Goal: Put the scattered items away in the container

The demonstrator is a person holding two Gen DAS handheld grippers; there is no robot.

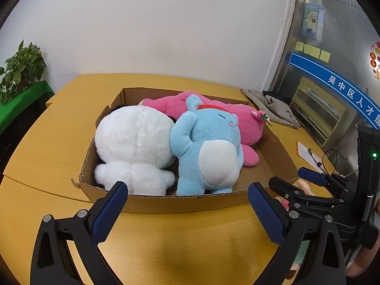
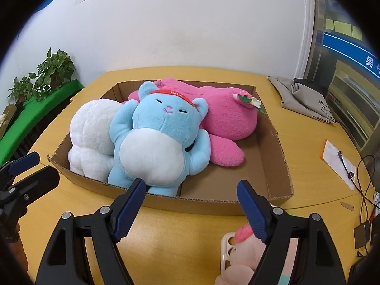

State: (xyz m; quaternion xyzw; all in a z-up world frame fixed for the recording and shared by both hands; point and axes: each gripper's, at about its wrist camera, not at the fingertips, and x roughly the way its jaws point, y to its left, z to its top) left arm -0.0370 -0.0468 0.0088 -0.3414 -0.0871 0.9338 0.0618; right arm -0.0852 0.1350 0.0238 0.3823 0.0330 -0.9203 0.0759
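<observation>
Corrugated cardboard box [image 2: 273, 152] – fluffy plush toys [image 2: 156, 137] inside | both hand-held grippers [image 1: 187, 211] [image 2: 191, 207] apart – empty

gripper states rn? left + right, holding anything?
Left gripper: open, holding nothing, in front of the cardboard box.
Right gripper: open, holding nothing.

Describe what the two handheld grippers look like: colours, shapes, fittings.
Both match. The left gripper and the right gripper have black plastic frames with triangular cut-outs and round silver bolts at the joints. Their fingers carry dark blue pads with a fine ribbed texture. No sleeves show clearly.
</observation>
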